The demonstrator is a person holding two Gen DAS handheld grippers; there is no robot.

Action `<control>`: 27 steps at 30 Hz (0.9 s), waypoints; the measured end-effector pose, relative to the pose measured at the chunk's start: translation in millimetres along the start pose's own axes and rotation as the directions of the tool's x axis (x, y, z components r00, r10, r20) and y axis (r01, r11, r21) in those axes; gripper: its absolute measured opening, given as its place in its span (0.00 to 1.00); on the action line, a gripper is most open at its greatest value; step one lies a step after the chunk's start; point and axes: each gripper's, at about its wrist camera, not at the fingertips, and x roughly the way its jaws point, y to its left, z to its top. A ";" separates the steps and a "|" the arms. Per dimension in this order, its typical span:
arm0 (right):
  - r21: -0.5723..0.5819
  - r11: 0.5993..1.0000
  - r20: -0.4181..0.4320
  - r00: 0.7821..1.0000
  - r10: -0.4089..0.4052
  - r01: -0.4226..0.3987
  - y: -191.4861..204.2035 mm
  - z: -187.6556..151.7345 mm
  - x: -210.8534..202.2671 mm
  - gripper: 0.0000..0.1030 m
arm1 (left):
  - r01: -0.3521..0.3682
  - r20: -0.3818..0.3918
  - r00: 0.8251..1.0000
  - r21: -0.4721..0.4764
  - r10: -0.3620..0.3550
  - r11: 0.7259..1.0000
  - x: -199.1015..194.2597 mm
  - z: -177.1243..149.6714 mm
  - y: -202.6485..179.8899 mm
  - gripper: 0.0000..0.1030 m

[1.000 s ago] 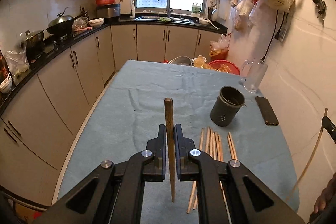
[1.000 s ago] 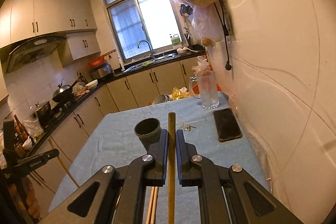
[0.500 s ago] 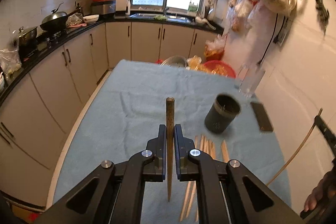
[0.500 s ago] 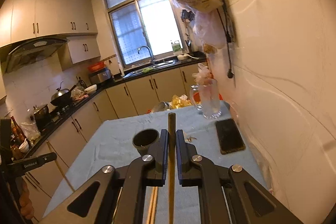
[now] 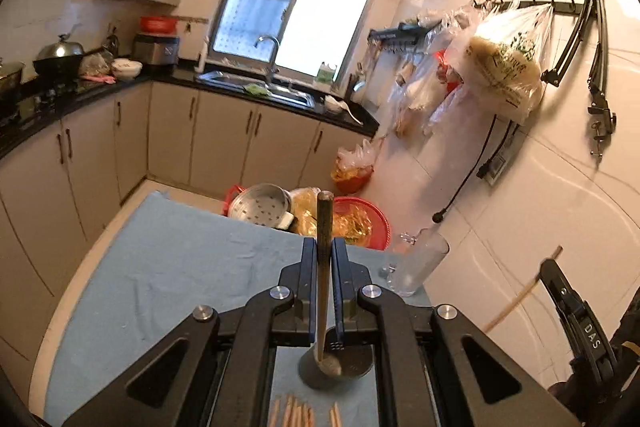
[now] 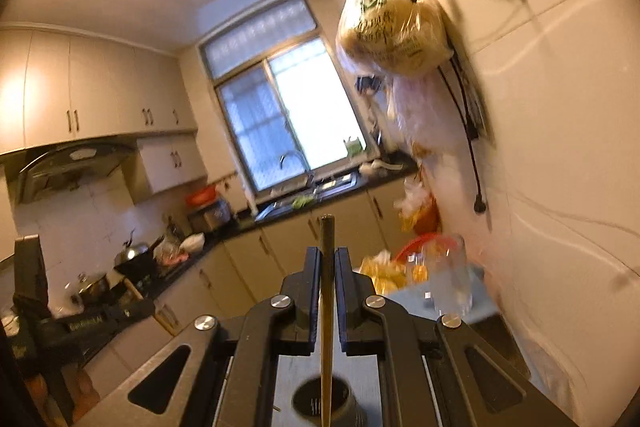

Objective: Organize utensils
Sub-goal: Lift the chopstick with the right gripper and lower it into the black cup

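My left gripper (image 5: pixel 324 259) is shut on a brown chopstick (image 5: pixel 323 267) held upright; its lower tip reaches into the dark grey utensil cup (image 5: pixel 338 371) just below the jaws. My right gripper (image 6: pixel 327 267) is shut on another chopstick (image 6: pixel 326 307), whose tip hangs over the same cup (image 6: pixel 326 403). Several loose chopsticks (image 5: pixel 298 413) lie on the blue-grey tablecloth (image 5: pixel 168 267) in front of the cup. The right gripper with its chopstick also shows at the right edge of the left wrist view (image 5: pixel 560 291).
A clear glass mug (image 5: pixel 416 267) stands on the table's far right, near the tiled wall (image 5: pixel 520 207). Beyond the table's far edge are a metal steamer pot (image 5: pixel 262 205) and a red basket (image 5: pixel 360 219). Bags hang on the wall (image 5: pixel 504 67).
Both grippers have moved forward and tilted up over the cup, which has gone from mid-table to right beneath the jaws. Both chopstick tips now point down at the cup.
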 end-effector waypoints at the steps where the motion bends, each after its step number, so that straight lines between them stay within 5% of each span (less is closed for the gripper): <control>1: 0.010 1.000 0.007 1.000 0.000 0.000 0.6 -0.3 6.2 0.08 | 0.001 -0.001 1.000 -0.003 -0.001 1.000 4.1 1.6 -1.1 0.07; 8: -0.007 1.000 0.010 1.000 -0.023 0.023 8.3 -14.6 43.5 0.08 | 0.011 -0.081 0.997 0.033 -0.009 0.999 40.9 -5.4 -15.6 0.07; 27: 0.003 1.000 -0.219 0.976 -0.013 0.014 -28.1 -77.9 113.5 0.11 | -0.002 -0.274 0.961 0.085 0.026 0.996 67.9 -59.8 -20.3 0.07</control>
